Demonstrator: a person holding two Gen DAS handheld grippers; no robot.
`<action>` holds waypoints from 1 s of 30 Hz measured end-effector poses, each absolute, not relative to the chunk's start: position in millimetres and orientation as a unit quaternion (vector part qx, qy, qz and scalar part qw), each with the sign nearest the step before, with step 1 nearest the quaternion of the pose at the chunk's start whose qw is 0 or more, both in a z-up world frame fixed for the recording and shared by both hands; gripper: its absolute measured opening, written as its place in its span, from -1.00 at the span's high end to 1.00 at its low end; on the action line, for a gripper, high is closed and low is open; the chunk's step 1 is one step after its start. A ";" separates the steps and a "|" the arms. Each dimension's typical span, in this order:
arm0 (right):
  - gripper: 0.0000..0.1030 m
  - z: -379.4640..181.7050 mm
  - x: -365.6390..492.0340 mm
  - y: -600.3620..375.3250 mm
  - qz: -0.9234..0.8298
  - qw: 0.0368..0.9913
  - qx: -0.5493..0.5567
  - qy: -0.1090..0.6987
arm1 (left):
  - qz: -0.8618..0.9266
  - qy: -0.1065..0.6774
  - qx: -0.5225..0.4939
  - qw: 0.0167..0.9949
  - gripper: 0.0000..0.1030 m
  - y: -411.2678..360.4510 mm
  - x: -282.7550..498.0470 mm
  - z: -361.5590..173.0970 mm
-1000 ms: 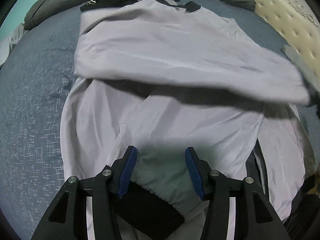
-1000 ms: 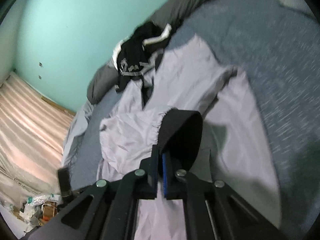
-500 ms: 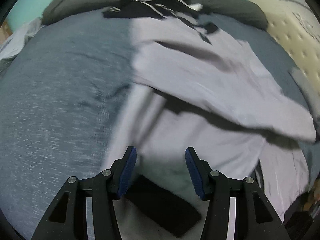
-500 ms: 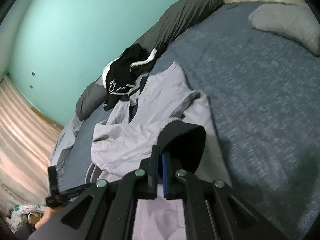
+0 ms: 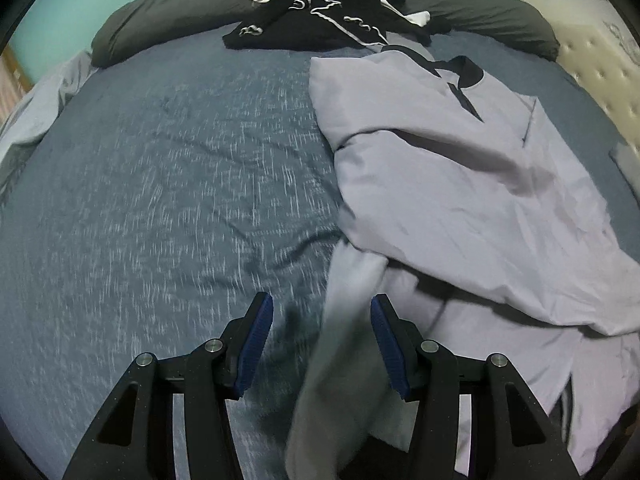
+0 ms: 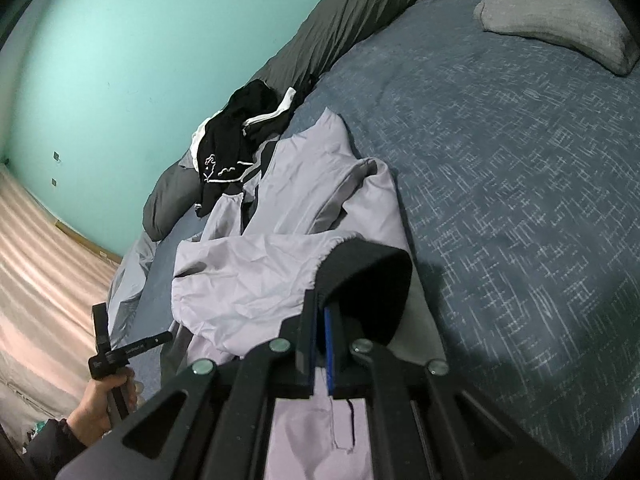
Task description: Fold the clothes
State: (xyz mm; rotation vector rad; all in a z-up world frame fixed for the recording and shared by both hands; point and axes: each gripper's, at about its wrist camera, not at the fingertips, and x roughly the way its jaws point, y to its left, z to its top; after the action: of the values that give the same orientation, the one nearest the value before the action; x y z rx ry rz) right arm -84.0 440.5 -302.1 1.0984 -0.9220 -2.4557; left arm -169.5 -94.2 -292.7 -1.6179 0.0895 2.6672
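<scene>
Left gripper (image 5: 322,344) — jaws wide, empty — has swung left off the jacket (image 5: 460,184); right gripper (image 6: 319,344) still pinches its cuff (image 6: 368,280).

Wide bed under a dark blue coverlet flecked with pale threads (image 5: 168,200), long charcoal bolster pillow (image 6: 352,12) along its far edge against a flat turquoise wall (image 6: 132,60). Cream button-tufted headboard (image 5: 596,68) at one side, small grey cushion (image 6: 560,16) lying near it. Pale pinkish striped floor (image 6: 44,272) beside the bed, meeting the wall at a wooden skirting.

jacket (image 5: 460,184) lies on bed (image 5: 160,200), dark garment (image 5: 320,12) behind it.
</scene>
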 end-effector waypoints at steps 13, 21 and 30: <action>0.95 -305.4 -87.8 441.2 -0.850 0.153 0.389 -0.320 | 0.862 0.034 -0.506 0.026 -0.07 -115.5 -187.1 -298.8; 0.95 -308.5 -87.9 441.1 -0.847 0.153 0.393 -0.323 | 0.868 0.098 -0.485 0.032 -0.07 -110.8 -184.4 -294.1; 0.95 -307.8 -89.4 441.5 -0.848 0.156 0.392 -0.321 | 0.889 -0.001 -0.456 0.050 -0.13 -139.7 -179.5 -281.7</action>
State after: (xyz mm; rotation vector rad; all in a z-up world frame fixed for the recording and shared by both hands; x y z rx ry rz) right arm -89.4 441.5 -307.8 1.1222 -0.9194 -2.4274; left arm -179.5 -139.7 -281.7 -1.3883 -0.0043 2.7066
